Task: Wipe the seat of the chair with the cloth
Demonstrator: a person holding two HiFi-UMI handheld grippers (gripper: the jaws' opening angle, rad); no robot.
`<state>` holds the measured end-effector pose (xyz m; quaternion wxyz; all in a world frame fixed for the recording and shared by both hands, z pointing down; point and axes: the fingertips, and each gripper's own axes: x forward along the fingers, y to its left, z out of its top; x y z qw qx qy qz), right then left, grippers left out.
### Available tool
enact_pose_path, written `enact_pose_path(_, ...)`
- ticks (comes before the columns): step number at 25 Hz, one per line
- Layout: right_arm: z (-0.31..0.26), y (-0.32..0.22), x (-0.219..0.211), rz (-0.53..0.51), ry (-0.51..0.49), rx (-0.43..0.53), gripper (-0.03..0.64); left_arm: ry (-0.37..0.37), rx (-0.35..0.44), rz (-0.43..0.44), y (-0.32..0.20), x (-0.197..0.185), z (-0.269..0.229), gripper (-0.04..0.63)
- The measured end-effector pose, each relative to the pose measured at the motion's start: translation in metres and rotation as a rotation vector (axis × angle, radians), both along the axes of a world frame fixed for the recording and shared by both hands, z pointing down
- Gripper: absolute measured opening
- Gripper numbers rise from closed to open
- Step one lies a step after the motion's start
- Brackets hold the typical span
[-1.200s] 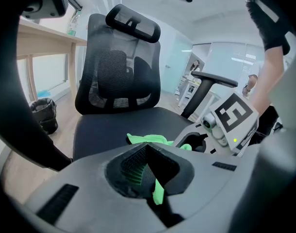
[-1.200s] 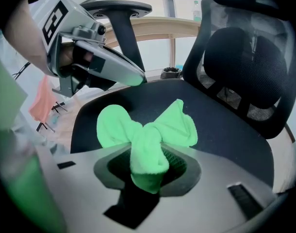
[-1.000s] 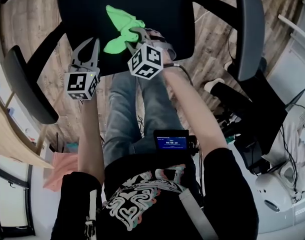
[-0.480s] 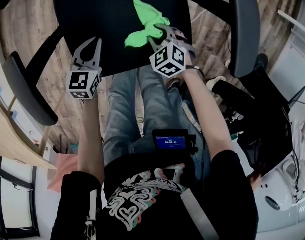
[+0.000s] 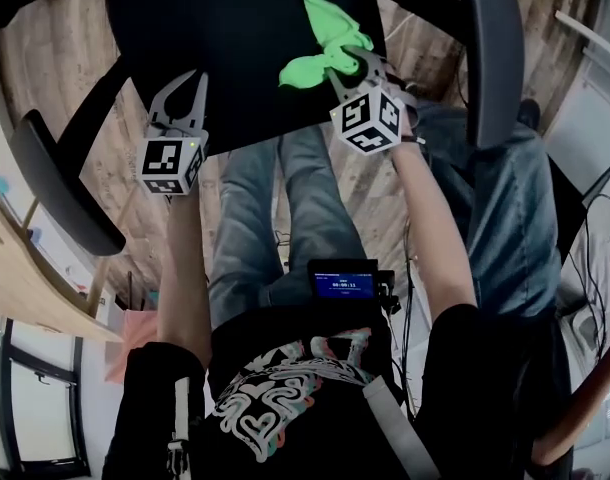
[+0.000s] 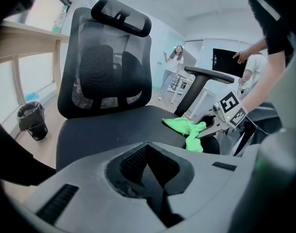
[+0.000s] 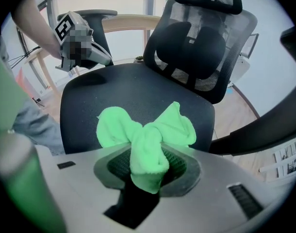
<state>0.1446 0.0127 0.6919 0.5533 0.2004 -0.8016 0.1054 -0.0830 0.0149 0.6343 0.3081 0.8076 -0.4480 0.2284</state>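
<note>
A black short-sleeved T-shirt (image 5: 285, 438) with a white, teal and pink swirl print is worn, crossed by a grey strap (image 5: 395, 433) below a small black device with a blue lit screen (image 5: 343, 286). Blue jeans (image 5: 250, 218) are seen above that device. The left gripper (image 5: 184, 80) and right gripper (image 5: 350, 60) are built with pale grey jaws, each backed by a white cube printed with black square markers.

Cloth (image 5: 330, 28) in right claw (image 5: 343, 63), seat's (image 5: 225, 58) right; left claw (image 5: 185, 86) front-left.
</note>
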Motion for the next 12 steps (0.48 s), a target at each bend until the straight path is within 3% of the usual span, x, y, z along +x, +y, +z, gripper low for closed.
enact_pose_path(12,0.0018,-0.0065,0.009,0.049,0.011,0.006,0.137,-0.003,0.004,-0.015,0.0007,-0.0014,-0.0006,0.002)
